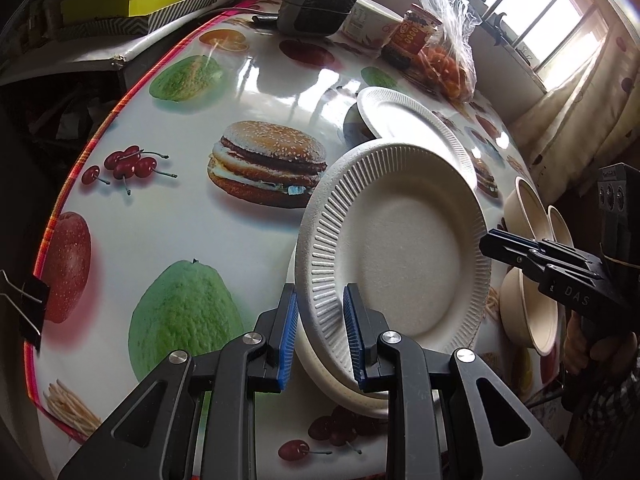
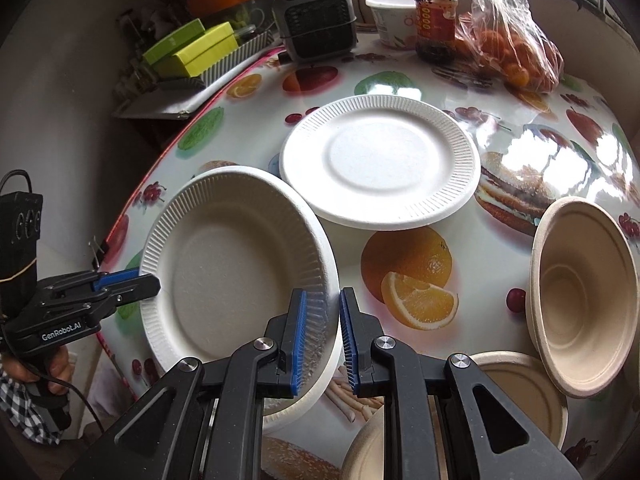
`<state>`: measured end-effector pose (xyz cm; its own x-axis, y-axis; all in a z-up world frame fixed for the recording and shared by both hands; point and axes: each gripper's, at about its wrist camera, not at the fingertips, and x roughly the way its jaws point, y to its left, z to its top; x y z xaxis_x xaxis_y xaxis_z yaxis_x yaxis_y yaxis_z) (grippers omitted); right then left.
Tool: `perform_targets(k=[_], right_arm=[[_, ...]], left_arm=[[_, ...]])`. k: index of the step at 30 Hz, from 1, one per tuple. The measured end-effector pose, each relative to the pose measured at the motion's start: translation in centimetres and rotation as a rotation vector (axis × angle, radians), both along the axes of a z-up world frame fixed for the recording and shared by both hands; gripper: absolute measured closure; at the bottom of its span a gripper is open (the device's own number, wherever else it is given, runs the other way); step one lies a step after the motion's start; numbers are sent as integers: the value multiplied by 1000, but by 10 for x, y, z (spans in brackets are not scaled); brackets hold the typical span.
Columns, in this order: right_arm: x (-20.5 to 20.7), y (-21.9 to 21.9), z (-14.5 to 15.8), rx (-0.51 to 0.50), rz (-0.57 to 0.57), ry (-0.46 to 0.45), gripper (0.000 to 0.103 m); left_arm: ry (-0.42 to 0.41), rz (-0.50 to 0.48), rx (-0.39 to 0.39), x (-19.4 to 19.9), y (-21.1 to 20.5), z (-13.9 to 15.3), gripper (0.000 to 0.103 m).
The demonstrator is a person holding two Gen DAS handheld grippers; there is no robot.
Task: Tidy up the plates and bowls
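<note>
both sets of blue-padded jaws pinch opposite rims of one ribbed white paper plate (image 2: 236, 264), held tilted above the fruit-print desk (image 1: 168, 92) near a second flat paper plate (image 2: 380, 160); uneven pulls could buckle or drop it.

Two white paper plates were in sight: one held up at its rim (image 2: 240, 264), one lying flat on the table (image 2: 380, 160). Three tan bowls (image 2: 584, 292) stood near the table's edge. Two handheld grippers were in use. Further back stood one jar (image 2: 434, 16), one paper cup (image 2: 390, 20), one small heater (image 2: 316, 16) and one bag of oranges (image 2: 508, 48).
</note>
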<state>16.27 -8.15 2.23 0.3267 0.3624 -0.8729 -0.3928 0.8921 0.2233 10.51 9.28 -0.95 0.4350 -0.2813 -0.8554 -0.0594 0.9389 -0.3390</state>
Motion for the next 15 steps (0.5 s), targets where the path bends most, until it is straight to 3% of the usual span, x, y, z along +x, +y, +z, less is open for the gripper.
perform_targets(k=[15], right_arm=[[-3,2,-7,-28,8,25,86]], left_arm=[[24,-13,19,-6,-5,-5,79]])
